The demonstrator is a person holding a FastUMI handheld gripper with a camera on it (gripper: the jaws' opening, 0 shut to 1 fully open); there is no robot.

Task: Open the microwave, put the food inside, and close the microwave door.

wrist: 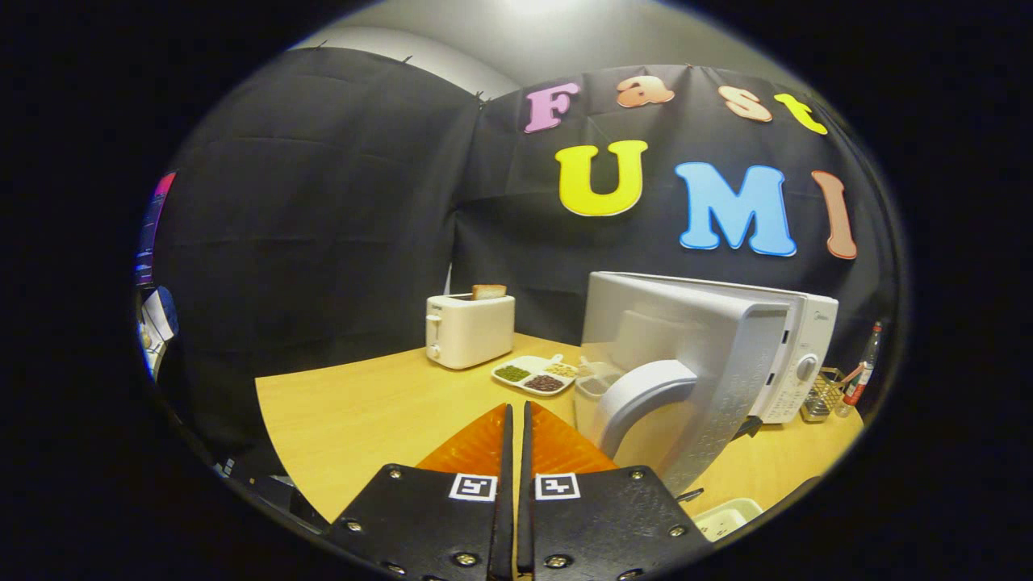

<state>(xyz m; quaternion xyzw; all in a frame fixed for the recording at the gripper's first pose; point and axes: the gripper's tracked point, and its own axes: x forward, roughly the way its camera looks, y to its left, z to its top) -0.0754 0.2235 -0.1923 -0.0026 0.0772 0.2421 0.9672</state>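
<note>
Tongs (516, 420): fingers pressed together with nothing between them, hovering over the near table, just left of the door handle.
Door (694, 363): swung open toward the near side, handle (646, 395) facing the tongs; probably parked so the opening stays free for loading.
Microwave (795, 355): on the right, far from the tongs.
Food: the divided plate (537, 375) of beans lies beyond the fingers, between toaster (470, 329) and door, not yet inside.
Table (363, 411): bare wood on the left.

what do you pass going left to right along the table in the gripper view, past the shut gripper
toaster → divided snack tray → open microwave door → microwave control panel → small wire basket → bottle. The gripper is shut on nothing, nearer than all of them.
</note>
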